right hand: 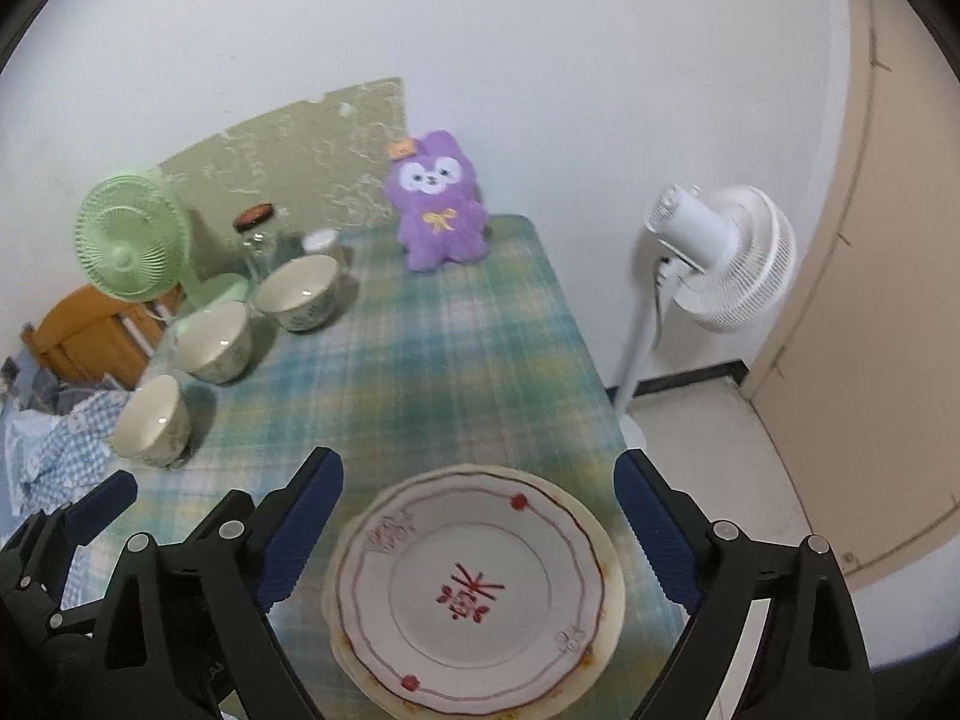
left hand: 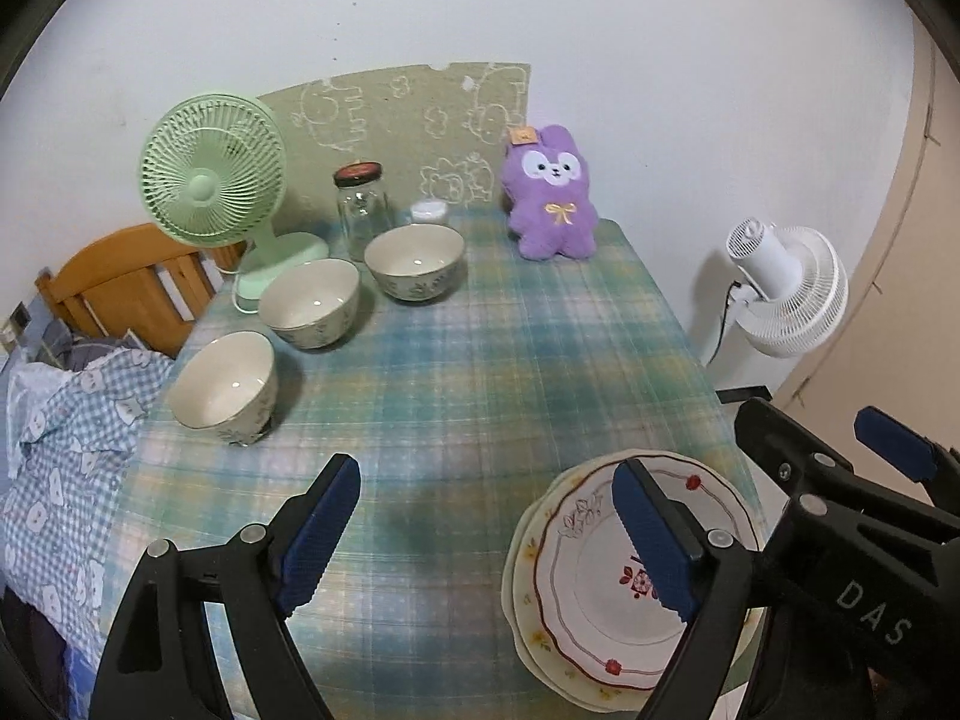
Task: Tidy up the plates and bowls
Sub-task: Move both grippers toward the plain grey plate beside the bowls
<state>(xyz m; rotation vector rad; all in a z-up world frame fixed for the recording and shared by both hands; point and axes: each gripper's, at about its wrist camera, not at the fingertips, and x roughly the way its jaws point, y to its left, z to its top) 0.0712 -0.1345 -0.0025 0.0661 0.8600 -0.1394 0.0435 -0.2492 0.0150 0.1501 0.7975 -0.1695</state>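
A stack of white plates with red trim point(left hand: 594, 588) point(right hand: 474, 594) lies at the table's near right. Three cream bowls stand apart in a row at the left: near point(left hand: 225, 387) point(right hand: 150, 420), middle point(left hand: 309, 300) point(right hand: 213, 339), far point(left hand: 414, 261) point(right hand: 300, 291). My left gripper point(left hand: 486, 540) is open and empty above the cloth, its right finger over the plates. My right gripper point(right hand: 477, 540) is open and empty, its jaws on either side of the plate stack, above it. The right gripper also shows in the left wrist view point(left hand: 840, 456), and the left gripper's finger shows in the right wrist view point(right hand: 99, 504).
A green desk fan point(left hand: 213, 180), a glass jar point(left hand: 360, 204), a small white-lidded jar point(left hand: 429, 211) and a purple plush toy point(left hand: 552, 192) stand along the back of the plaid-covered table point(left hand: 480, 360). A white floor fan point(right hand: 720, 252) stands right of the table. A wooden chair point(left hand: 120, 282) and checked cloth point(left hand: 66, 420) are at the left.
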